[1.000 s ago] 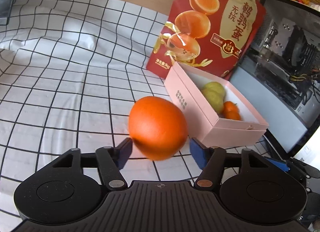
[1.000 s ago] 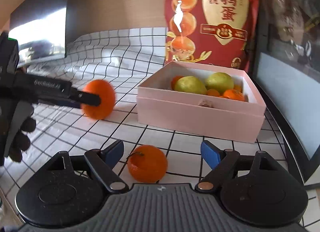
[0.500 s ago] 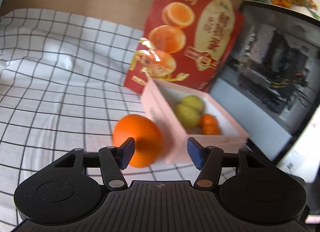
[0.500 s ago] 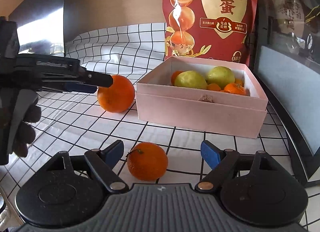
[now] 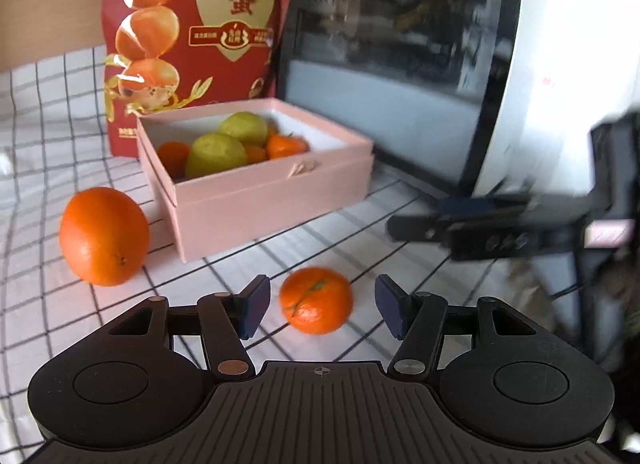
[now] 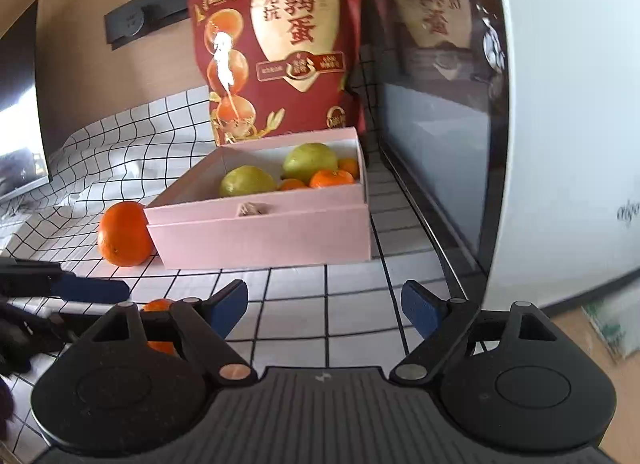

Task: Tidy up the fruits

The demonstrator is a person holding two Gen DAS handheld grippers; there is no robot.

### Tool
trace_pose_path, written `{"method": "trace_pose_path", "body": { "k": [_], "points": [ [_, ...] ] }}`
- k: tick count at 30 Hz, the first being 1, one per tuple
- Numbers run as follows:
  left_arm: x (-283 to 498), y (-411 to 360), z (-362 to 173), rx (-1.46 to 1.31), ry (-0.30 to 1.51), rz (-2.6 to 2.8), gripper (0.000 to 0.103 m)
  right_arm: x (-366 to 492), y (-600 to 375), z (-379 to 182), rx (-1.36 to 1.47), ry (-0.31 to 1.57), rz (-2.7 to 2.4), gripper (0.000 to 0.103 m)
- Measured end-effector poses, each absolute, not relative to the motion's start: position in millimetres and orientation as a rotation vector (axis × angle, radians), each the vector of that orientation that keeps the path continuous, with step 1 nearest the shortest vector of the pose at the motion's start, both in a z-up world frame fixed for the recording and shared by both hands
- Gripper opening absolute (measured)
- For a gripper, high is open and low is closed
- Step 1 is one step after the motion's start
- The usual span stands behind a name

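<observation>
Jaws of the left gripper (image 5: 320, 306) stand wide apart with a small mandarin (image 5: 316, 300) lying between them on the checked cloth (image 5: 48, 112), touching neither blue pad. A second ago these jaws were around the large orange (image 5: 104, 236); that fruit now sits free on the cloth, off to the left of the gripper and just beside the left corner of the pink box (image 5: 272, 200). Half a second ago it was still between the pads.

Jaws of the right gripper (image 6: 324, 308) are also spread open, with only bare cloth between them. A second ago the mandarin lay between these jaws; in the right wrist view it now shows only in part, at the lower left, behind the gripper's left finger linkage. The left gripper's blue-tipped finger reaches in from the left edge of that view, just above the mandarin.

Beyond both grippers the pink box stands open on the tabletop, holding two yellow-green fruits (image 6: 308, 160) and several small mandarins. Behind the box a red snack bag (image 6: 276, 48) stands upright against the wall. To the right of the box stands a white appliance with a dark glass front (image 6: 560, 124). In the left wrist view the right gripper appears blurred at the right, above the cloth.
</observation>
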State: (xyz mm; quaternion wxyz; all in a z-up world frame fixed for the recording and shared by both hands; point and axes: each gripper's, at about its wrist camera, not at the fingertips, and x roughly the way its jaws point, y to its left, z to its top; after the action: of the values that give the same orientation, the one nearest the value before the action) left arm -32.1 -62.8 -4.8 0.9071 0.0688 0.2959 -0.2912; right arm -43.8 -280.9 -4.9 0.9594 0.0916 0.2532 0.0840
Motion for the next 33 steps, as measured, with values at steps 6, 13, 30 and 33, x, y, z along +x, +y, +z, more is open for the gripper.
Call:
{"method": "trace_pose_path", "body": {
  "k": [6,13,30,33],
  "points": [
    [-22,-62,-14,0.132,0.651,-0.569,0.063,-43,-287,-8,0.226,0.534,0.202,0.085],
    [-19,-63,-19,0.095,0.662,-0.588,0.051,-40,-281,-8,0.205,0.552,0.190,0.085],
    [-38,146,1,-0.347,0.460,-0.033,0.051,-7,-138,58,-0.116,0.536,0.487,0.085],
    [-37,144,-4,-0.332,0.485,-0.024,0.051,22,-92,64,-0.160,0.571,0.515,0.085]
  ]
}}
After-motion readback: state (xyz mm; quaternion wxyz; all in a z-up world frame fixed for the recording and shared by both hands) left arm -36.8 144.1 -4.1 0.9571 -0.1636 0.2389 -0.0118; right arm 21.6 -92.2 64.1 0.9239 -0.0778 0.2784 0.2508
